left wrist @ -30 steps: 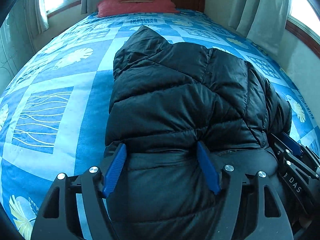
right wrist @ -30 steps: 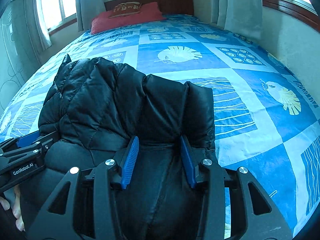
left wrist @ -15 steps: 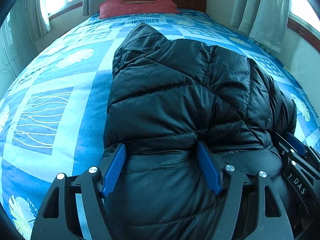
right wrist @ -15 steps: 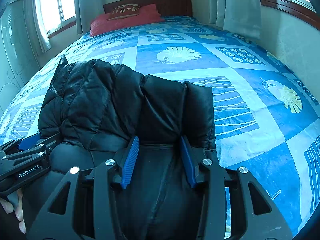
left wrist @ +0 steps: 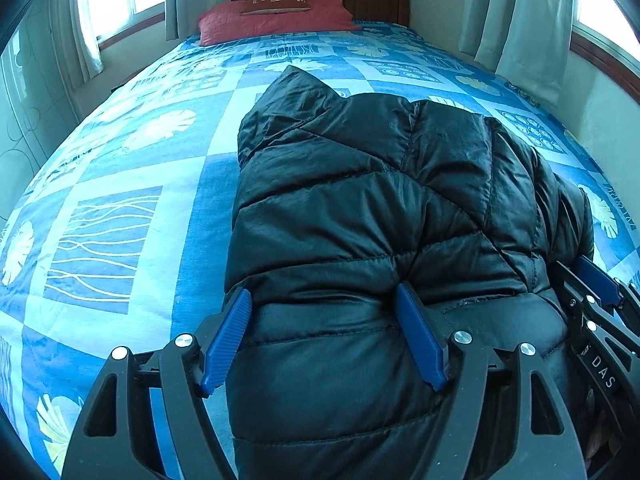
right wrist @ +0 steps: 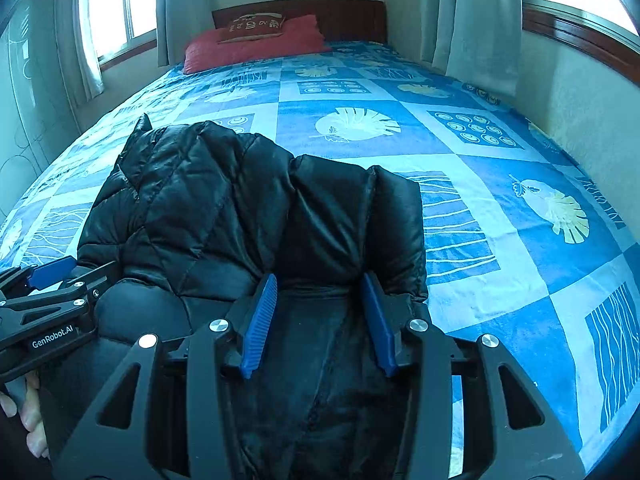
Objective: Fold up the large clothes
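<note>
One black padded jacket point(left wrist: 360, 216) lies bunched at the near end of the bed point(left wrist: 132, 184), on a blue patterned bedspread point(right wrist: 500, 208). At the far end sit one red pillow point(right wrist: 256, 46) and one small cushion point(right wrist: 252, 26) against a wooden headboard point(right wrist: 344, 14). Curtains point(right wrist: 468, 20) hang by two windows. The jacket's bulk hides the bedspread straight ahead of both tongs. The left tongs point(left wrist: 324, 300) stand wide with a thick fold of jacket filling the gap between the pads. The right tongs point(right wrist: 320, 280) stand narrower, their jaws opening, with jacket lining between them. Fingers point(right wrist: 28, 412) show at the lower left edge of the right view.
</note>
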Available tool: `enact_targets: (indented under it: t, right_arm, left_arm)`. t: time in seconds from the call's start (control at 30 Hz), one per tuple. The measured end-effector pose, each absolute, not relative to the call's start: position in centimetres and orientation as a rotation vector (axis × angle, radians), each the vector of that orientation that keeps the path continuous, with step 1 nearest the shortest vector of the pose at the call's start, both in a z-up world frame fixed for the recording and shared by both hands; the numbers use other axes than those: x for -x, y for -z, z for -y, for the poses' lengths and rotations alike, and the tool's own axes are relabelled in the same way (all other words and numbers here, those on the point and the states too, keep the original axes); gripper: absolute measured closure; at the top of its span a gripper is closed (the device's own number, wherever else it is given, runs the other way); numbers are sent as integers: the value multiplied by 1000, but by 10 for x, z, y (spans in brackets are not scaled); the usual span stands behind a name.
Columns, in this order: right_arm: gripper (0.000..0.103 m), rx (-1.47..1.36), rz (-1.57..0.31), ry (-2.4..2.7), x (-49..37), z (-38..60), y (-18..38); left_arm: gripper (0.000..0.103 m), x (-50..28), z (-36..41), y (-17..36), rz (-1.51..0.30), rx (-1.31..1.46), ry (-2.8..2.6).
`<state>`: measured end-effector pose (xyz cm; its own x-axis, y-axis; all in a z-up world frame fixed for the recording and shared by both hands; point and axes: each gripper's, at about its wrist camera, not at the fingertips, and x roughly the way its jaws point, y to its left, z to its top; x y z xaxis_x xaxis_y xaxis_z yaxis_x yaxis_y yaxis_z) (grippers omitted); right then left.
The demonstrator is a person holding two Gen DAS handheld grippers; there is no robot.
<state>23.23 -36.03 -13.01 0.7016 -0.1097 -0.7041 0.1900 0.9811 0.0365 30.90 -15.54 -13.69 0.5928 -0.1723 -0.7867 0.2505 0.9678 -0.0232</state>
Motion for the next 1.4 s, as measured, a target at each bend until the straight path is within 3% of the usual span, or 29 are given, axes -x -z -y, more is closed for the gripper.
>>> enact_targets:
  t: [0.37, 0.5, 0.77, 1.1, 1.4]
  right_arm:
    - [48, -129, -742, 162, -213, 361, 113]
    - [38, -152, -709, 178, -197, 367, 102]
    - [32, -402, -754, 159, -193, 411, 111]
    - [12, -783, -835, 48, -203, 452, 172]
    - [7, -819, -869, -120, -213, 445, 187]
  left_arm:
    - [27, -308, 134, 126, -982, 21, 267]
    - [28, -303, 111, 119, -1017, 142, 290]
    - [27, -295, 70, 133, -1068, 420, 263]
    - [11, -301, 49, 198, -1150, 922, 372]
    - [6, -307, 69, 198, -1138, 884, 451]
